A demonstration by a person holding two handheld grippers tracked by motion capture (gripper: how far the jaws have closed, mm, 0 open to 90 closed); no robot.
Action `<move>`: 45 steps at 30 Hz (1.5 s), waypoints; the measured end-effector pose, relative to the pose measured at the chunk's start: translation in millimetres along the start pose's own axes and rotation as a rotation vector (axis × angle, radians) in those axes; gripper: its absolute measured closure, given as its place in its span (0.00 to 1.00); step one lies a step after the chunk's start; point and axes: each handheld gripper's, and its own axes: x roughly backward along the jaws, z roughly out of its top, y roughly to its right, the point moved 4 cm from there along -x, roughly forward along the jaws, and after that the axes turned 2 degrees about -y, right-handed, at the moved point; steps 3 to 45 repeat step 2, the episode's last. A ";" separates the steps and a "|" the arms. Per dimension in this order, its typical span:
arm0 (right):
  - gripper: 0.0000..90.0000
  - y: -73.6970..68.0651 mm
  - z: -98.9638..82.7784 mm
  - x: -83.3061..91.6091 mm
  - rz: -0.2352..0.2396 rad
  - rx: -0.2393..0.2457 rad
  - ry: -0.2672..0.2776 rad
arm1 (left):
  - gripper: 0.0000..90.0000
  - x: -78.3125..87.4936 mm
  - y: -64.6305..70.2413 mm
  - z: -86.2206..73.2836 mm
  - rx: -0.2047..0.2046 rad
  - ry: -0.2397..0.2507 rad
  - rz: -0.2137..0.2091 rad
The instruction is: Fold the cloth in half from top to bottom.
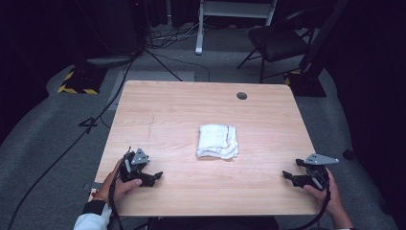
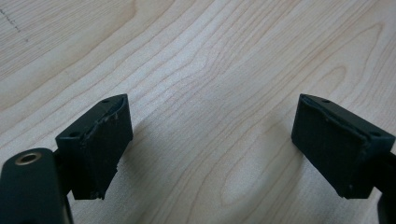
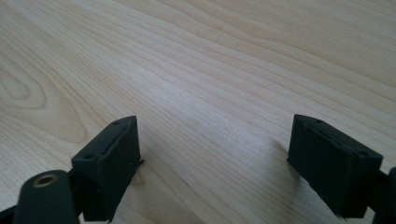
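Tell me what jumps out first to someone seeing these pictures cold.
The folded white towel lying alone near the middle of the light wooden table. Then the two black tools at the near corners, left tool and right tool, each held in a hand, jaws wide apart with only bare wood between them, both well clear of the towel.

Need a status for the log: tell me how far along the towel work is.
Done: the white towel already lies folded mid-table. In hand: nothing; the left claw and right claw rest open at the near corners, apart from it. Left: seemingly nothing, or a next fold.
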 end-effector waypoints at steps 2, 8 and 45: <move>0.19 -0.1 0.0 0.0 0.000 0.001 0.000 | 0.14 -0.1 -0.1 0.1 -0.001 0.000 0.000; 0.19 -0.1 0.0 0.0 0.000 0.001 0.000 | 0.14 -0.1 -0.1 0.1 -0.001 0.000 0.000; 0.19 -0.1 0.0 0.0 0.000 0.001 0.000 | 0.14 -0.1 -0.1 0.1 -0.001 0.000 0.000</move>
